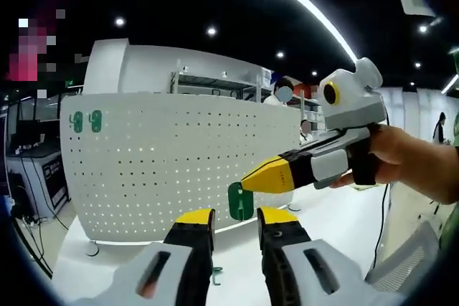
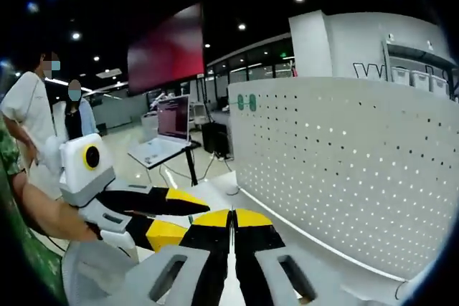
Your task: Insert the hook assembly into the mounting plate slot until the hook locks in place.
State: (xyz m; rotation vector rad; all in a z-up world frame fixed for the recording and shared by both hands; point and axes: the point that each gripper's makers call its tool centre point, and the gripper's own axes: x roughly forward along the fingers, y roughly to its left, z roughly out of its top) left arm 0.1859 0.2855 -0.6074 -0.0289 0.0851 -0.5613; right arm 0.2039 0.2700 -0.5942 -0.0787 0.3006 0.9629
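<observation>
Right gripper (image 1: 267,175), jaws pressed on green hook assembly (image 1: 241,201), presented toward white pegboard mounting plate (image 1: 179,163) at 12 o'clock (two green hooks (image 1: 86,121) already mounted, 10 o'clock); left gripper (image 1: 235,226) spread, idle below.

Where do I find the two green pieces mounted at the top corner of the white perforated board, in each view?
Left gripper view: green pair, upper left, at the top left corner of the white perforated board.
Right gripper view: green pair, just above centre, at that same corner.
Shared landmark: the white perforated board.
</observation>
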